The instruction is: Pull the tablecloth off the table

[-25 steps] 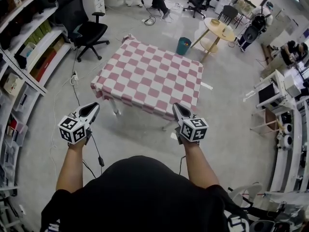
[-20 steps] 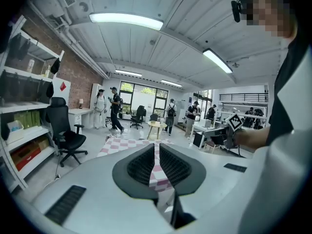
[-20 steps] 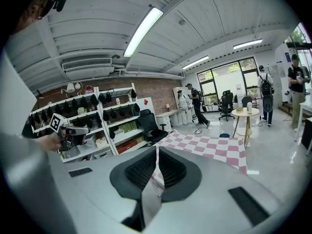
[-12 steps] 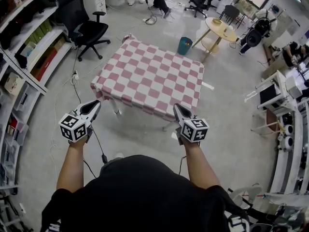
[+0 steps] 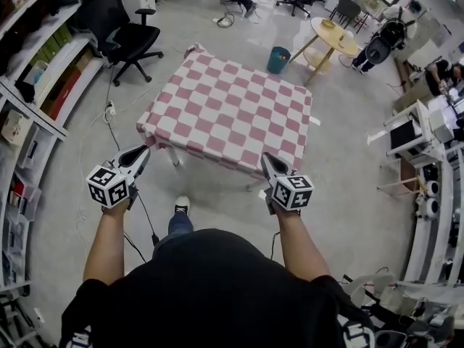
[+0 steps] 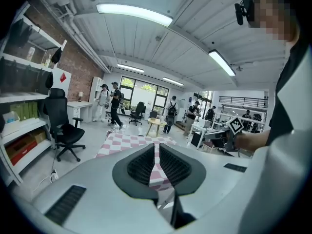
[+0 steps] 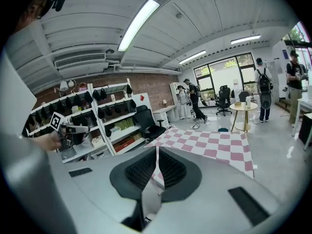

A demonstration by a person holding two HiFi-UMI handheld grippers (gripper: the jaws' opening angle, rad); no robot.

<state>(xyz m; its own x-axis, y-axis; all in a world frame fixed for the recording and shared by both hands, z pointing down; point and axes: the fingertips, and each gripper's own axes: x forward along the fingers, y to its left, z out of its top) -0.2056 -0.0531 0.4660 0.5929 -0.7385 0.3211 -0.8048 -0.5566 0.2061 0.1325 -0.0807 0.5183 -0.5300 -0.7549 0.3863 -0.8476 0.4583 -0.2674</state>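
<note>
The left claw [image 5: 141, 151] and right claw [image 5: 265, 158] were clenched empty, short of the tablecloth [image 5: 232, 114], seemingly soft and light; its near hanging corners looked best to pinch.

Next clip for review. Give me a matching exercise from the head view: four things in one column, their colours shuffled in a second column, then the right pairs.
Things
A. tablecloth
B. office chair
C. bin
D. round table

Colours
1. teal
2. pink and white checks
3. pale wood
4. black

Pairs: A-2, B-4, C-1, D-3
</note>
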